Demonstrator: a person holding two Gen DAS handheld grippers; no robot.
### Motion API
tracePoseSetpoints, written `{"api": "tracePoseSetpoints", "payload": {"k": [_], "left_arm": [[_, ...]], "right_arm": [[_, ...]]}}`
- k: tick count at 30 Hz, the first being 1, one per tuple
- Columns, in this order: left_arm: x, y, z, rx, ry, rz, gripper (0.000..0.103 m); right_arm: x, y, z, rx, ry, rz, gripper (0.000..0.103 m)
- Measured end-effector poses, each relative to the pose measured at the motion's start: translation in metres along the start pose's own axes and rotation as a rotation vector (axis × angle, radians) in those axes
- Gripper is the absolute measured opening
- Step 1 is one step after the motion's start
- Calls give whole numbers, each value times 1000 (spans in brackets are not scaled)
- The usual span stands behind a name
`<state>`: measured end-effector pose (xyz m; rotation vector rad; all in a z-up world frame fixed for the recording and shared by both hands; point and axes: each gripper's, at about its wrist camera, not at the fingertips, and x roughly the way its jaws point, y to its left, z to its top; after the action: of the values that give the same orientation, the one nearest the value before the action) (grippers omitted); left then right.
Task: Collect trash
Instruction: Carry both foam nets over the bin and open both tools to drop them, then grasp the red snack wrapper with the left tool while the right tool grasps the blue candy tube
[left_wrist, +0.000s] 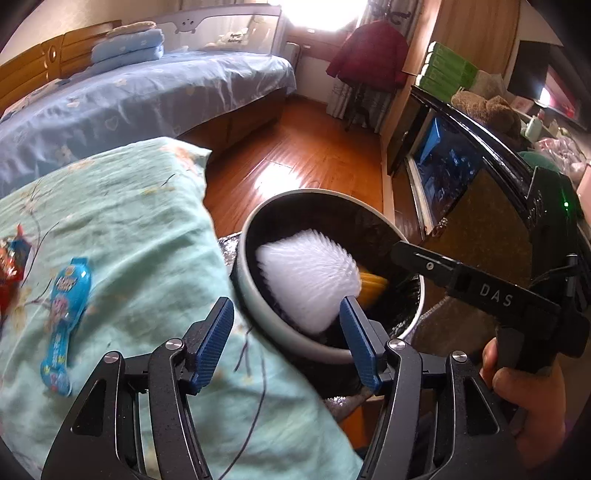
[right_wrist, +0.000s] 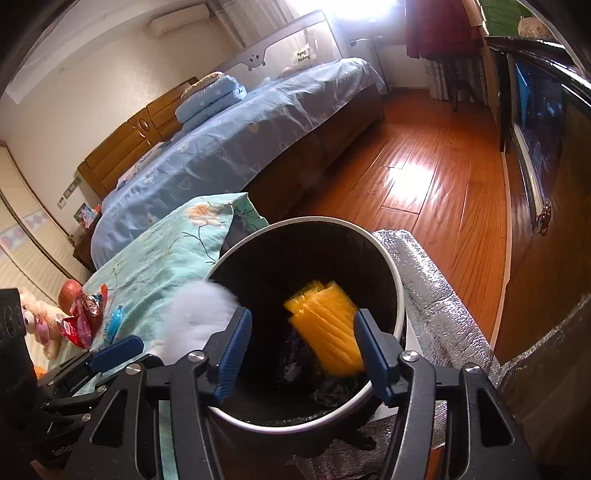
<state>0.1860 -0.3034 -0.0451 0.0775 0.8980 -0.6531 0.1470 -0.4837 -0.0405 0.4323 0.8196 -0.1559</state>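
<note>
Beside the bed, both grippers, left and right, are released above the bin, white piece and yellow piece inside

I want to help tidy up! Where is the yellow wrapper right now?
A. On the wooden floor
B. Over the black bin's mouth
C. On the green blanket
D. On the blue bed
B: the yellow wrapper shows against the dark inside of the bin, between the right gripper and its open fingers.

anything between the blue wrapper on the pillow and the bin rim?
Left wrist view: only bare teal pillow fabric between the blue wrapper and the bin rim.
</note>
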Motion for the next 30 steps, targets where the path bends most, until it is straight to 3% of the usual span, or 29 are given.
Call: {"api": "tracePoseSetpoints", "payload": {"k": [12, 30], "left_arm": [[-40, 52, -41, -116, -43, 66, 63], [-99, 142, -91, -295, -111, 180, 63]], "right_arm": [[-12, 39, -25, -29, -13, 62, 74], [1, 139, -71, -165, 49, 168, 77]]}}
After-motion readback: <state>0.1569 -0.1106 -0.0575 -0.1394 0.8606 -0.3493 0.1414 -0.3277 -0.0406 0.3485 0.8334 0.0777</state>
